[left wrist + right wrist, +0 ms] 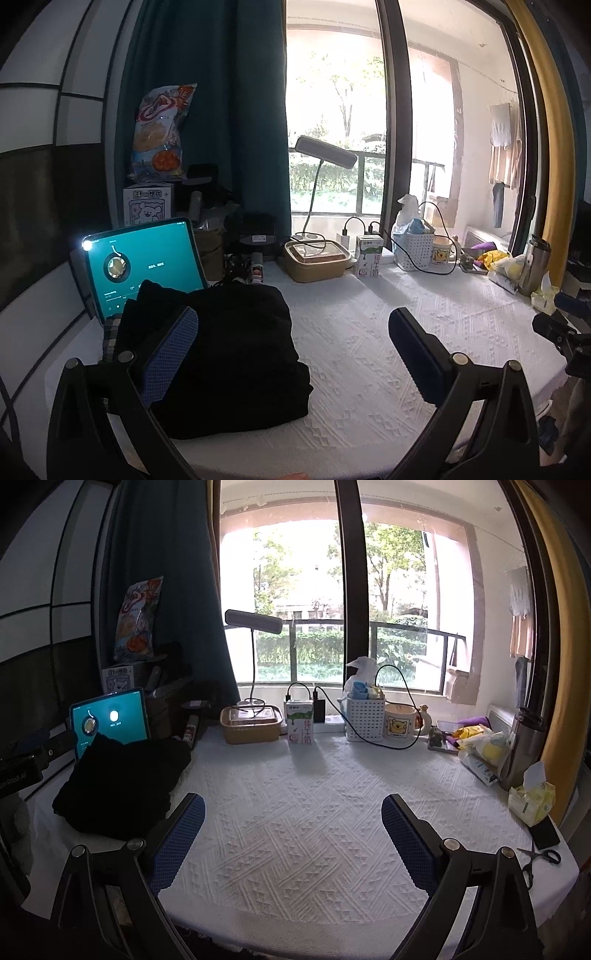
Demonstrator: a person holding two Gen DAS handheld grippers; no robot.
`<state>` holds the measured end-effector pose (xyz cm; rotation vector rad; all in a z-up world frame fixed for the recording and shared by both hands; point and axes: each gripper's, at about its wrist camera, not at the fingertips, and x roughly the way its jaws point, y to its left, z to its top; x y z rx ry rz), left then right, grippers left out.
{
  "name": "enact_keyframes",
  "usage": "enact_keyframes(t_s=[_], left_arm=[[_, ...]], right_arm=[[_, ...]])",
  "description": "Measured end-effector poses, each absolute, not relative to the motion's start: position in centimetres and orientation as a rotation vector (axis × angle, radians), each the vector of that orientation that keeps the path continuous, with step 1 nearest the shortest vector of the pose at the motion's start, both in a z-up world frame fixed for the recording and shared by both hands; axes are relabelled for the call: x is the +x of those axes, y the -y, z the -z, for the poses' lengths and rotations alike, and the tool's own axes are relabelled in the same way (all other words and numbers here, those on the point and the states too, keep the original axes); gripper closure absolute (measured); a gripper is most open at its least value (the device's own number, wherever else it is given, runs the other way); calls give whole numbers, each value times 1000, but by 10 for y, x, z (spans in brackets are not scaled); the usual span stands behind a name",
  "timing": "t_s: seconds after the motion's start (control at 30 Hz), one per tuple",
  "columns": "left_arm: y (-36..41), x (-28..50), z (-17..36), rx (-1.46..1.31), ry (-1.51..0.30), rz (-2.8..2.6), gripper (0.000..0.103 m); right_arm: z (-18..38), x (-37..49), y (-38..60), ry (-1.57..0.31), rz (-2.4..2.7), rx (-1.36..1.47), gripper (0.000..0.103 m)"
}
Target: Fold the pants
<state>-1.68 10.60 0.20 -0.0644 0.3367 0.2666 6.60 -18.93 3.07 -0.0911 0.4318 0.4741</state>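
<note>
The black pants (236,354) lie folded in a thick stack at the left of the white tablecloth (388,332), with a plaid cloth (110,334) showing under their left edge. My left gripper (291,350) hovers open over the stack's right side, its left finger above the fabric, nothing held. In the right wrist view the same black pants (122,786) sit at the far left, and my right gripper (293,834) stands open above the bare white tablecloth (295,812), apart from the stack.
A lit tablet (144,262) leans behind the pants. Along the window stand a lunch box (251,723), milk carton (301,722), white basket (365,716), mug (402,722) and desk lamp (253,622). A flask (522,746), tissue pack (532,797), phone (545,832) and scissors (535,860) crowd the right edge.
</note>
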Motion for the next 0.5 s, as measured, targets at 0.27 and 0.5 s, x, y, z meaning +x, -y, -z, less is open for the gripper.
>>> enact_keyframes(t_s=[0.27, 0.5], left_arm=[[-106, -20, -2, -78, -335, -277, 1], [-105, -22, -3, -76, -333, -276, 1]], right_arm=[[-30, 65, 188, -434, -477, -92, 6], [-30, 66, 189, -436, -482, -89, 6]])
